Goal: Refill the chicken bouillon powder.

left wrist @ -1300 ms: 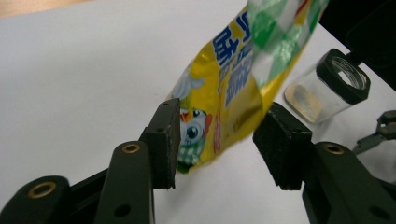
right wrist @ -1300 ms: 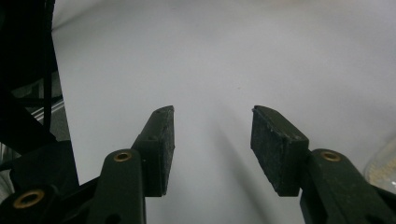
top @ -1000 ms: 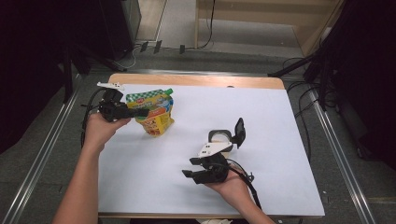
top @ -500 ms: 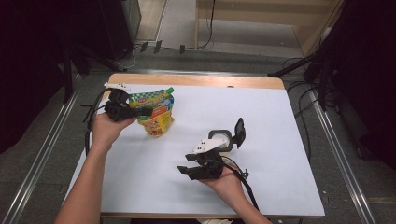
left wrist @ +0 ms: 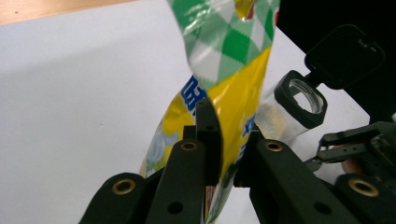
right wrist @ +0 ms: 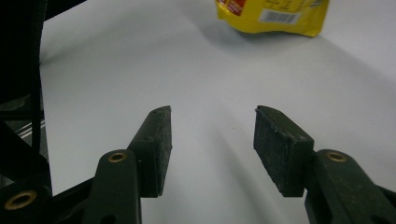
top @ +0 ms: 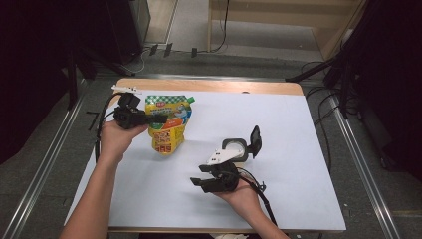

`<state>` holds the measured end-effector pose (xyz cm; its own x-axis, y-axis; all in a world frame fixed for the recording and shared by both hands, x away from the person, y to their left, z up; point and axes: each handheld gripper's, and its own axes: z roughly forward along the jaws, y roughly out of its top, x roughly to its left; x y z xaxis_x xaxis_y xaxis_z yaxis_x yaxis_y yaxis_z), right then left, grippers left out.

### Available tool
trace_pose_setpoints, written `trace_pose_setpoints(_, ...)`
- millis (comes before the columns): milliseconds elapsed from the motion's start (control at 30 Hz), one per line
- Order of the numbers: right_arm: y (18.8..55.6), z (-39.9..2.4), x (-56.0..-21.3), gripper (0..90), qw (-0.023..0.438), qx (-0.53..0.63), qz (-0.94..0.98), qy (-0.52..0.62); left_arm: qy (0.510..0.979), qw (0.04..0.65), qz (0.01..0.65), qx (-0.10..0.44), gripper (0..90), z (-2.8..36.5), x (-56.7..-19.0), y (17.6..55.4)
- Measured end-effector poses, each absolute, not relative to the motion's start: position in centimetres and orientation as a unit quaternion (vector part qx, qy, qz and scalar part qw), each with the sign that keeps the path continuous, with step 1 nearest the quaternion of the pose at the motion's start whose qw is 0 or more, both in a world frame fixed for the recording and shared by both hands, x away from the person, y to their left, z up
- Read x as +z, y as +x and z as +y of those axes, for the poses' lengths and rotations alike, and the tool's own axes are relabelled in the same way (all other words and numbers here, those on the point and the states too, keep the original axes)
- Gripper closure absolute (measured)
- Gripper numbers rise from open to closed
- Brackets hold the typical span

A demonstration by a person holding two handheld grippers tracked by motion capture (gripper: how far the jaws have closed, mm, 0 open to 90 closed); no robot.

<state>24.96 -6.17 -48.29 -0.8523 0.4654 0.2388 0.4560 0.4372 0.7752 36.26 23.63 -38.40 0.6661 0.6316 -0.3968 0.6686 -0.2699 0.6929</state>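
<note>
The left gripper pinches the yellow-and-green plastic refill pouch by thin film — it may slip or sag; the right gripper fingers are spread, empty, above the white surface.

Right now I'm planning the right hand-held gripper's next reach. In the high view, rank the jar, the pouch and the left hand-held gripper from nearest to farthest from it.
1. Jar: just beyond the right hand-held gripper, lid open.
2. Pouch: farther off, toward the table's left.
3. Left hand-held gripper: its body sits past the pouch at the far left, jaws shut on the pouch.
</note>
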Motion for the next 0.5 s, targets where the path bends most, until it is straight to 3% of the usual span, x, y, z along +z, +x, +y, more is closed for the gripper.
trace_pose_setpoints(500, 25.6, -5.1, -49.5, 48.6, 0.008, 0.457, 0.843, 0.285, 0.795, 0.464, 0.388, -0.041, 86.6, 22.0, -35.5, 33.1)
